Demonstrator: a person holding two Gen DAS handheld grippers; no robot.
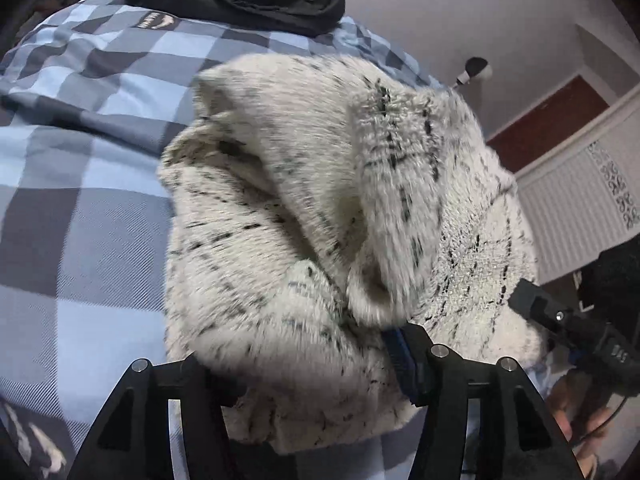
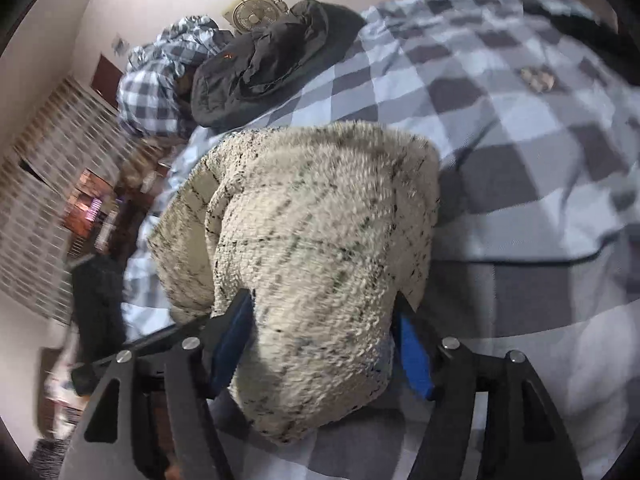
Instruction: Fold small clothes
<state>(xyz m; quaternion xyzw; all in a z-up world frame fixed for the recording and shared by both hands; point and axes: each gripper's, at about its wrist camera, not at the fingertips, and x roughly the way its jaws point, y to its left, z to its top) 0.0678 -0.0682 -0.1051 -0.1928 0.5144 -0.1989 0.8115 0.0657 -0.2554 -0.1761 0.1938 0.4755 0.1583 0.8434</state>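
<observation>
Garment: a fluffy cream garment with thin dark check lines filled the middle of both wrist views, bunched and lifted above the checked duvet.
Left gripper: the left gripper sat at the bottom centre of its frame, jaws clamped on the garment's lower edge; a blue pad pressed into the fleece at the right finger, while the left fingertip was buried under the fabric.
Right gripper: the right gripper sat at the bottom centre of its view, its two blue pads squeezing a thick fold of the garment from either side.
Other tool in view: the right gripper also showed at the lower right edge of the left wrist view, touching the garment's far side.
Bedding: blue, grey and white checks covered the left half of the left view and the right half of the right view.
Dark clothing: a crumpled black garment lay on the duvet at the top of both frames.
Checked cloth: a rumpled plaid piece lay at the upper left of the right view, just beside the black garment.
</observation>
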